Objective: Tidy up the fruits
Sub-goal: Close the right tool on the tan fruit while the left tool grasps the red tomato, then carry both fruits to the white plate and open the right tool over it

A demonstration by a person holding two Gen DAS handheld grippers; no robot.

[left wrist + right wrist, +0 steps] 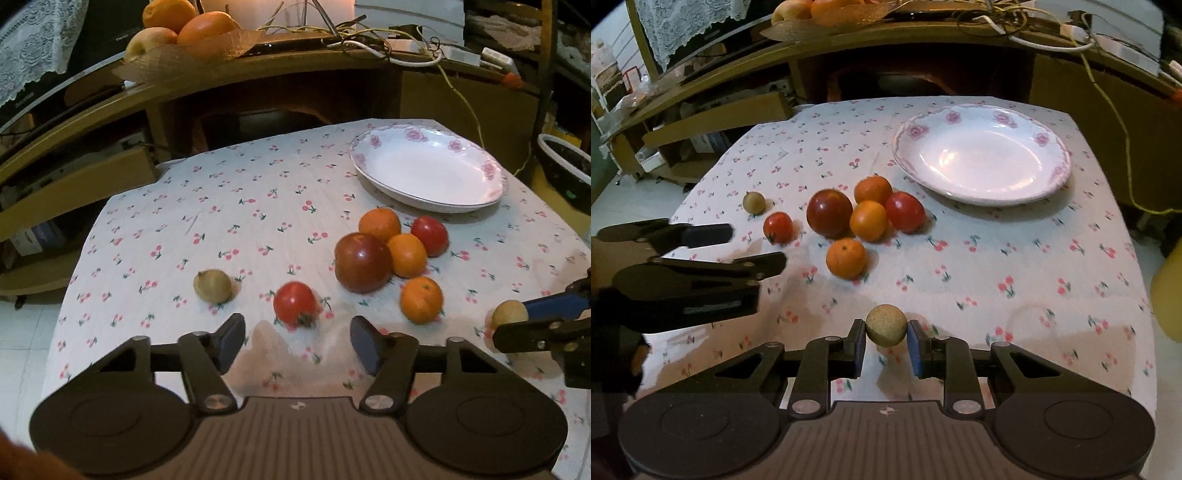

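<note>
Tablecloth [997,258] cherry-print | left jaws wide | right jaws holding tan fruit [885,325]

We hold our left gripper [297,341] low with its jaws spread wide and nothing between them, while our right gripper [885,345] has its fingers narrowed, pads [857,347] pressing inward.

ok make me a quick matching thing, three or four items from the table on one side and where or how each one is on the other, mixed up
Things:
1. plate
2. small tan fruit
3. left gripper
4. dark red apple

States:
A. between the right gripper fingers
B. bare, nothing in it
C. open, behind a small red tomato
D. beside the oranges

Pairs: 1-B, 2-A, 3-C, 4-D
</note>
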